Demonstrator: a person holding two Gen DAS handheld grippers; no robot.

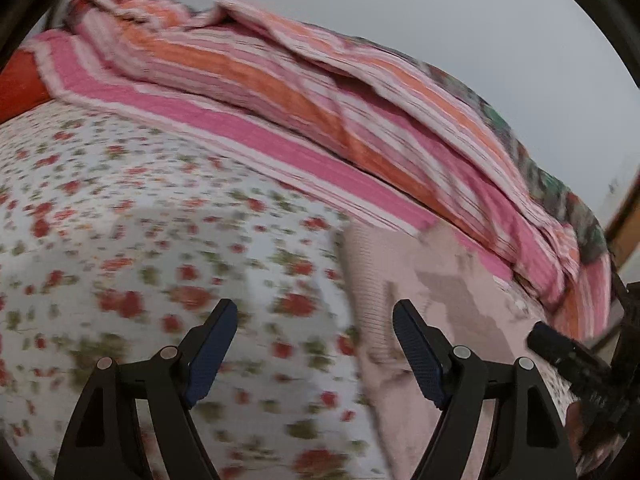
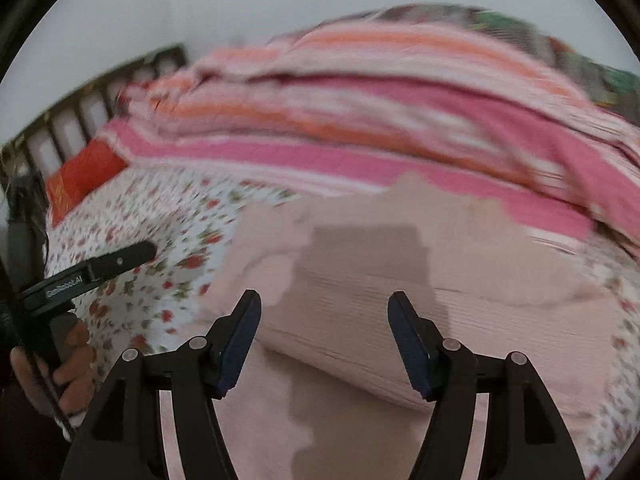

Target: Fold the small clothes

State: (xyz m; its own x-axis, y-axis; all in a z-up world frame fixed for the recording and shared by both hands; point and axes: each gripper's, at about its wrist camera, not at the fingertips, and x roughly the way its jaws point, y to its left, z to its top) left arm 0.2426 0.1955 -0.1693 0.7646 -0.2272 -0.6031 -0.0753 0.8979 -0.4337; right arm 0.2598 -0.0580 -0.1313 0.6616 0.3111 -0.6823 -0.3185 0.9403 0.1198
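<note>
floral bedsheet (image 1: 120, 200) | striped blanket (image 1: 320, 92) | red box (image 2: 86, 174) | slatted headboard (image 2: 80, 108)

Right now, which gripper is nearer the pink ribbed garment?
Right. The right gripper hangs directly over the pink ribbed garment; the left gripper sits over the floral sheet at its left edge.

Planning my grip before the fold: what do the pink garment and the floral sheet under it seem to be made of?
Pink garment: looks like a soft ribbed knit, matte; fine parallel ridges show across it. Floral sheet: seems a thin, smooth woven cloth, probably cotton, matte and flat with a printed pattern. Motion blur leaves both uncertain.
</note>
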